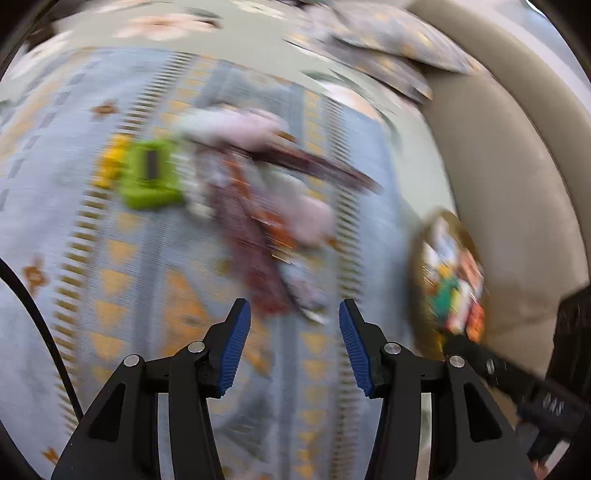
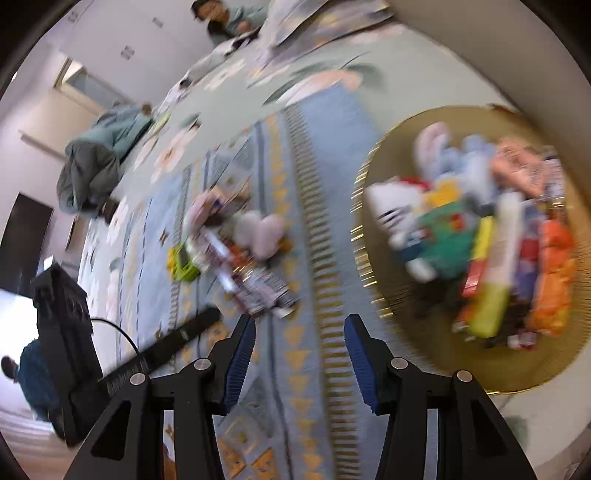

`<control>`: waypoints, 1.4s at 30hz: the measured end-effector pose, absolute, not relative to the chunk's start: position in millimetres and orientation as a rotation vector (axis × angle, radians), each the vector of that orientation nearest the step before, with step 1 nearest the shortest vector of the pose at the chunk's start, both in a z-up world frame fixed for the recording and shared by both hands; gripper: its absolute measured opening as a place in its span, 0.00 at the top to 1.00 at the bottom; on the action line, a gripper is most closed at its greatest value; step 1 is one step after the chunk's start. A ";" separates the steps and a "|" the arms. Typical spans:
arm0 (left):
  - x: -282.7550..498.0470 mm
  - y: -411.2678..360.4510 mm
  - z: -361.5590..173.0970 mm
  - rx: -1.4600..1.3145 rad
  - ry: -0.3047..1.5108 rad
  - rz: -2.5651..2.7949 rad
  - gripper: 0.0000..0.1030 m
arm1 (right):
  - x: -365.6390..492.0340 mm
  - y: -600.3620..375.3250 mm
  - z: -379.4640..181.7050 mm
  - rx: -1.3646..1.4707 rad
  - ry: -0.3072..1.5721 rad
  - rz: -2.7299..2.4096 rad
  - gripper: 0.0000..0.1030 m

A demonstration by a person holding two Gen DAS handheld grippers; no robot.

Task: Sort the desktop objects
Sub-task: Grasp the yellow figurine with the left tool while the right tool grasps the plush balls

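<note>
Left gripper [image 1: 294, 347]: jaws parted, nothing between the blue pads [image 1: 232, 354]; released. It points down at a blue patterned cloth [image 1: 110, 229].

Right gripper [image 2: 300, 360]: jaws likewise parted and empty, released, over the same cloth [image 2: 306, 369].

Both views are heavily motion-blurred; small items cannot be identified with certainty.

Beyond the left gripper, toward 12 o'clock, a loose pile of objects [image 1: 258, 206] lies on the cloth: dark reddish-brown packets overlapped by pale pink soft items. A lime-green block-shaped item [image 1: 149, 173] sits at the pile's 9 o'clock edge, touching a small yellow piece [image 1: 110, 162] on its outer side.

In the right wrist view the same pile [image 2: 240, 251] lies at 11 o'clock of the fingers, the green item [image 2: 184, 267] at its near-left edge.

A round gold tray [image 2: 373, 206] sits at 2 o'clock of the right gripper, at the cloth's border. It holds a crowded heap: a white plush toy [image 2: 391, 210], a green packet [image 2: 448, 240], an orange packet [image 2: 552, 280], a white-and-yellow tube [image 2: 498, 273]. The left wrist view shows this tray [image 1: 421, 258] at 3 o'clock.

Farther off, a seated person [image 2: 225, 22] at 12 o'clock.
</note>
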State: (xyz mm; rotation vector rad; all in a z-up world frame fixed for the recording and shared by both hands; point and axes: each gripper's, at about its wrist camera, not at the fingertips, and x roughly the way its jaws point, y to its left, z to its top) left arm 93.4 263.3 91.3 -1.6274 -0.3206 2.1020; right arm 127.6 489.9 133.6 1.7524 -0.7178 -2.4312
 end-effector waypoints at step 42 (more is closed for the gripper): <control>-49.4 170.0 40.1 -1.389 0.068 2.312 0.80 | 42.2 349.0 90.8 1.851 -0.606 -2.349 0.52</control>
